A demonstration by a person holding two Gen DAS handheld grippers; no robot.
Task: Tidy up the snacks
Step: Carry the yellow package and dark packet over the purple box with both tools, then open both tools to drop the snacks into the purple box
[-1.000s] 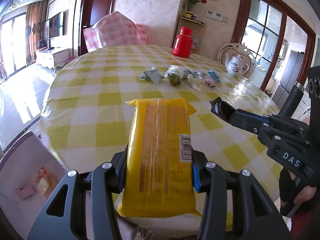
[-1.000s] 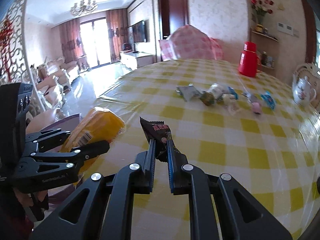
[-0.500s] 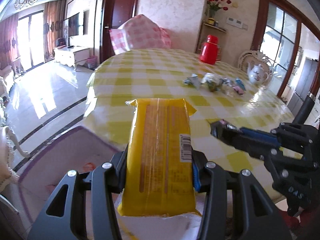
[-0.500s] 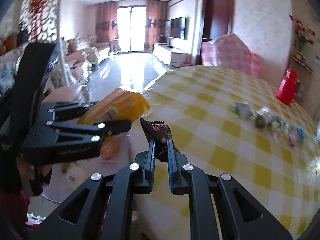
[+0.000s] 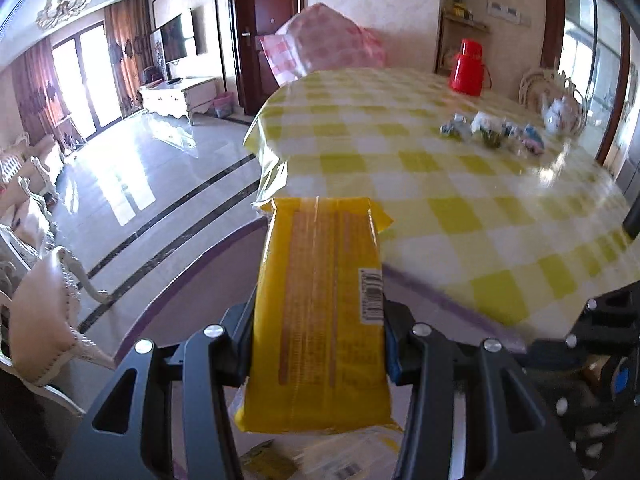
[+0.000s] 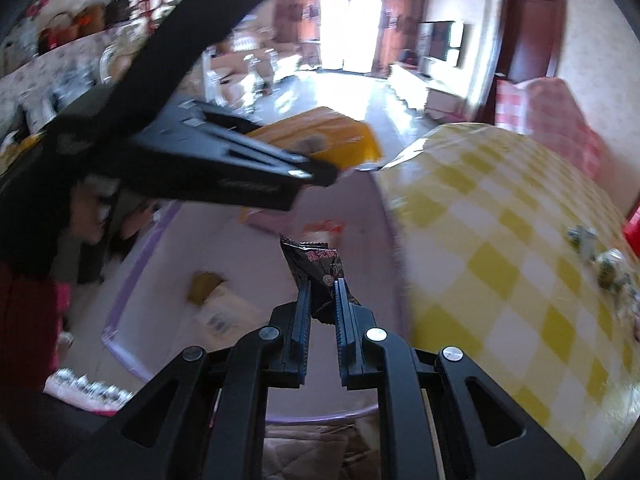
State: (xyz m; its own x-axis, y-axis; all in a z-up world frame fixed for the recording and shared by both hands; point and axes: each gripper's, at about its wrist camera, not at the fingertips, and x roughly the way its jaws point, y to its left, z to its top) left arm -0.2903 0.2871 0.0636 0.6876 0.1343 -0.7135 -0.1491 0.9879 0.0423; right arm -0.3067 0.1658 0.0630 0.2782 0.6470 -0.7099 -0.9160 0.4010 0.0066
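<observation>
Yellow biscuit pack [image 5: 320, 312] clamped in left gripper [image 5: 320, 344], dark wrapper [image 6: 320, 272] pinched in right gripper [image 6: 322, 300], both travelling off checked counter [image 5: 460, 184], probably awaiting lowering into purple-rimmed bin [image 6: 168, 248].

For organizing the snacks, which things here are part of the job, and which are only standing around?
Part of the job:
- yellow packet, held by left gripper
- dark wrapper, held by right gripper
- small sweets

Only standing around:
- red flask
- teapot
- pink chair
</observation>
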